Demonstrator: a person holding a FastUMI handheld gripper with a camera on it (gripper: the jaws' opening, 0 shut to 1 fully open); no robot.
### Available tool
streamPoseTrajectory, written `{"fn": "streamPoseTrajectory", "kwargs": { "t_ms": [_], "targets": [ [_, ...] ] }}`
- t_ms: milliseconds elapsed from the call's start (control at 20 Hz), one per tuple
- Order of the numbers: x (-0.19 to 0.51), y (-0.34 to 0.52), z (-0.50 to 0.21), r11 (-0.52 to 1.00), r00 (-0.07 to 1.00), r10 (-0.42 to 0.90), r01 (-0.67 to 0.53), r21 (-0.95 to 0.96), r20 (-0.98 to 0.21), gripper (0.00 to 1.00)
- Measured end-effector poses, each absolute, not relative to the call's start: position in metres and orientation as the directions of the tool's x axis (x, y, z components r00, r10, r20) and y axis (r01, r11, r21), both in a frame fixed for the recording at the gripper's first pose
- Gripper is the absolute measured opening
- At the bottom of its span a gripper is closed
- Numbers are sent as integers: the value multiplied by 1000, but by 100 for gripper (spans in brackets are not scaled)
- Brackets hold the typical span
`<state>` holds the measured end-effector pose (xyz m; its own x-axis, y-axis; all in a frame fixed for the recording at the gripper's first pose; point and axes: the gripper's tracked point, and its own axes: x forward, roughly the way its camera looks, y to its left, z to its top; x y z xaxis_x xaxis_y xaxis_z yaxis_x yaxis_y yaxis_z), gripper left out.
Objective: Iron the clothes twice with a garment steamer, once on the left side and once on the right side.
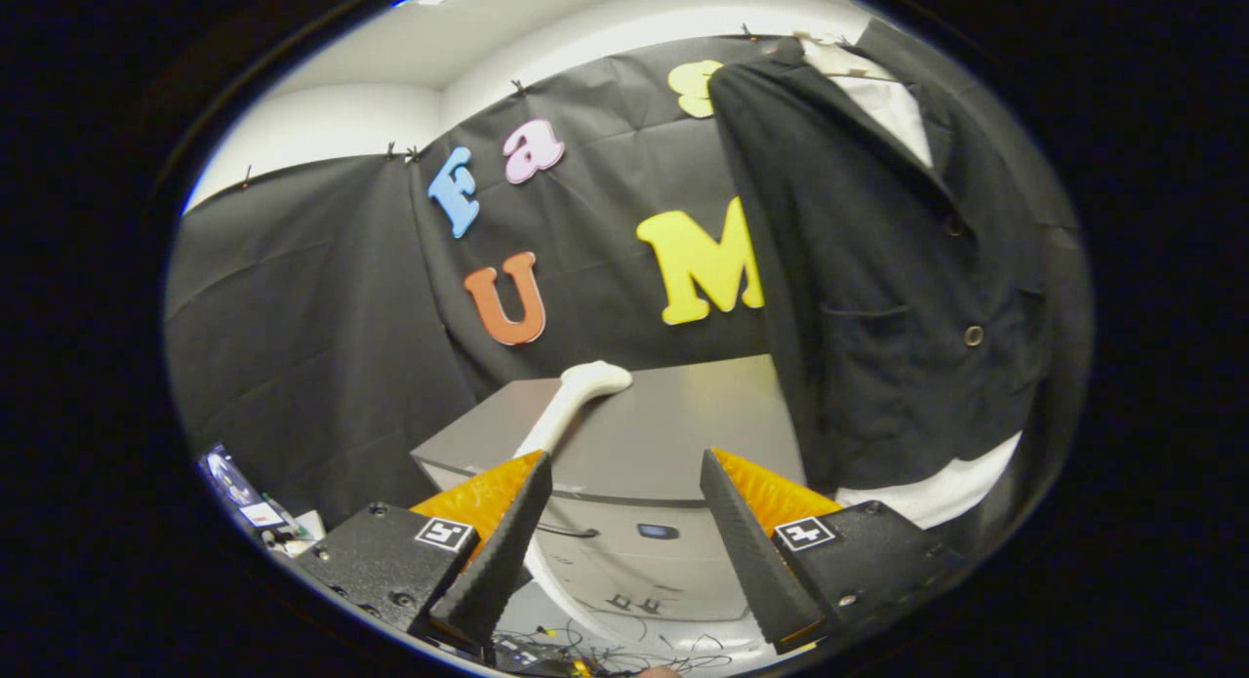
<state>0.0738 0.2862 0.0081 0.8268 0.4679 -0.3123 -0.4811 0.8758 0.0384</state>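
Gripper is hanging wide open, gripping nothing, while the white steamer is lying on the cabinet just ahead of the left finger, handle running back toward it, and the jacket is hanging beyond the right finger.

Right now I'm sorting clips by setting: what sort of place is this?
Probably a cloth-walled recording booth set up for garment steaming: a black jacket hangs by the black cloth wall, a white steamer lies on a grey cabinet, beyond the open gripper.
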Motion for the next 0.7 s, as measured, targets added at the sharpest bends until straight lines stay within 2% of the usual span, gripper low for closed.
{"fn": "streamPoseTrajectory", "kwargs": {
  "t_ms": [300, 700],
  "targets": [
    [110, 350, 5, 882, 805, 419, -471, -23, -420, 97],
    [180, 421, -32, 866, 716, 416, -500, 4, -560, 97]
  ]
}}
